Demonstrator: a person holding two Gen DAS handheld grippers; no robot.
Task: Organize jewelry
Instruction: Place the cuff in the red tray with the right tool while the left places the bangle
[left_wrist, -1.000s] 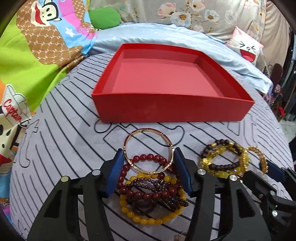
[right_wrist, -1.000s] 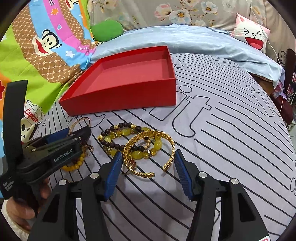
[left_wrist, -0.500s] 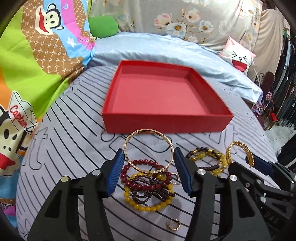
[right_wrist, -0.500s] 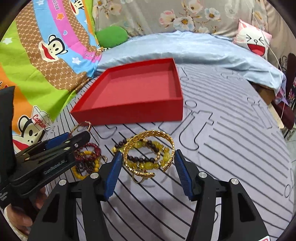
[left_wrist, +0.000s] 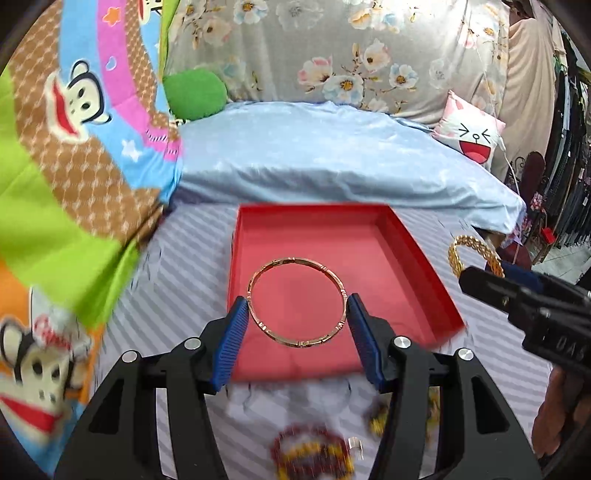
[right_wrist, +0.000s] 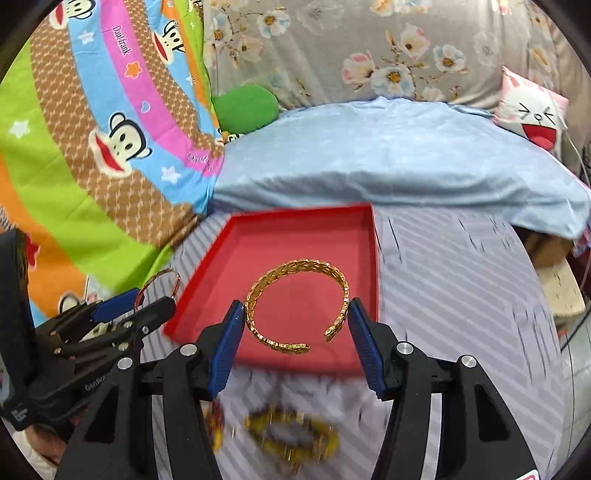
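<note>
Though partial, "GenRo" on left tool

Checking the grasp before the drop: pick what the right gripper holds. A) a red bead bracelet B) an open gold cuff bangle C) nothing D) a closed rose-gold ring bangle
B: the right gripper pinches the open gold cuff bangle between its blue pads, in front of the red box.

Bright, even room light, no hard shadows or glare. Both fisheye views bow straight lines and darken to black at the corners. The striped sheet and the near beads smear with motion blur, as do the box edges. The far bedding stays fairly sharp.
</note>
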